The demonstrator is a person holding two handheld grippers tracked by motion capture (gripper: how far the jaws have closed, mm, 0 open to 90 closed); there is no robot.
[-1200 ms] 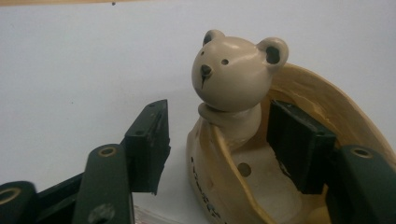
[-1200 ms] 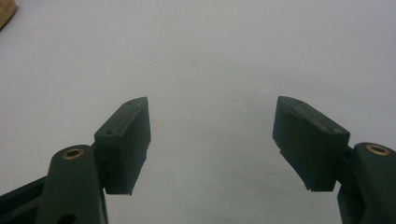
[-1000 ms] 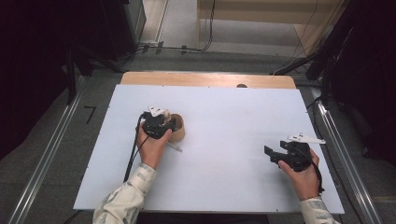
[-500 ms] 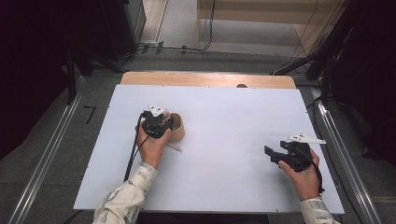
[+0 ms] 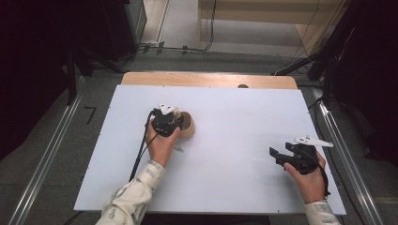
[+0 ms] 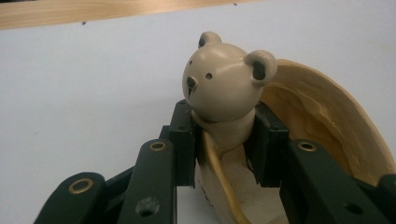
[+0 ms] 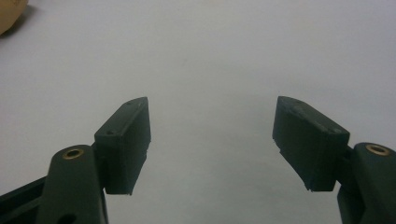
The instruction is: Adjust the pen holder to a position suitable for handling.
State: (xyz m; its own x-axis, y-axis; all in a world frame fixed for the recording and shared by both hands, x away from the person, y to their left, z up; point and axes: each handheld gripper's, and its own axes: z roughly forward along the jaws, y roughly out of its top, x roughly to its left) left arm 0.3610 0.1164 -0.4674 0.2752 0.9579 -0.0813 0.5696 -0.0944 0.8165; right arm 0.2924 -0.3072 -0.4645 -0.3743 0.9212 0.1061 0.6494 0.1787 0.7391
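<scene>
A beige bear figurine [image 6: 224, 84] stands at the near edge of a pale wooden bowl-shaped piece [image 6: 327, 121]. My left gripper [image 6: 224, 135] is shut on the bear, its black pads [image 6: 184, 135] pressing just below the head on both sides. From above, the left gripper [image 5: 180, 123] sits left of centre on the white board, against the tan bowl [image 5: 188, 125]. My right gripper [image 5: 277, 157] rests near the board's front right, open, nothing between its jaws [image 7: 212, 140]. The bowl's edge [image 7: 9, 14] shows at the top left of the right gripper view.
The white board [image 5: 234, 140] lies on a wooden tabletop whose far strip [image 5: 206, 79] sticks out behind it, with a small dark spot [image 5: 242, 86] there. Metal rails [image 5: 345, 154] run along both sides. Cables lie on the floor beyond.
The left hand has shifted slightly at the bowl. The right hand has kept still.
</scene>
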